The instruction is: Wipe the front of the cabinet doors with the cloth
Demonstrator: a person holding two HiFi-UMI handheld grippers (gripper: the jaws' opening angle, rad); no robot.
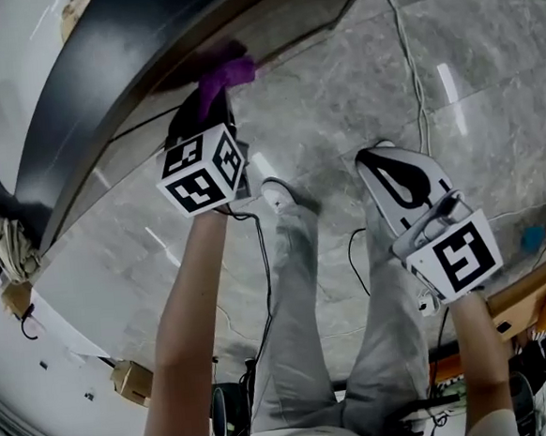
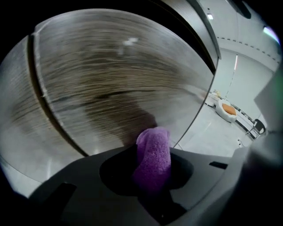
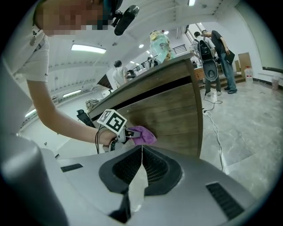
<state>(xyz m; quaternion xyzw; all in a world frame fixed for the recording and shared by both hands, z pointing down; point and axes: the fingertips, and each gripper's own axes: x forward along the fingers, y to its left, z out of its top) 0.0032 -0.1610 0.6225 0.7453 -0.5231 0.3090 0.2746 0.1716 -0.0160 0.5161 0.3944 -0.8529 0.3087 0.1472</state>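
In the head view, the long cabinet with a dark top and wood-grain doors (image 1: 102, 75) runs along the upper left of the frame. Just right of it, at upper centre, the left gripper (image 1: 206, 109), carrying its black-and-white marker cube, is clamped on a fuzzy purple cloth (image 1: 227, 75). In the left gripper view the cloth (image 2: 154, 154) stands up between the jaws at lower centre, and the blurred wooden door front (image 2: 110, 75) fills the frame behind it. Whether the cloth's tip touches the wood cannot be told there.

Below centre in the head view are the person's legs in light grey trousers (image 1: 298, 295), one white shoe (image 1: 276, 195) and a thin black cable (image 1: 264, 279), all over the polished grey marble floor (image 1: 338, 85).

At right of centre, the right gripper (image 1: 394, 176) hangs well apart from the cabinet, over the floor. In the right gripper view its jaws (image 3: 141, 167) are pressed together with nothing between them. Beyond them, at mid-frame, the cloth (image 3: 143, 134) lies against the lower door front (image 3: 172, 106).
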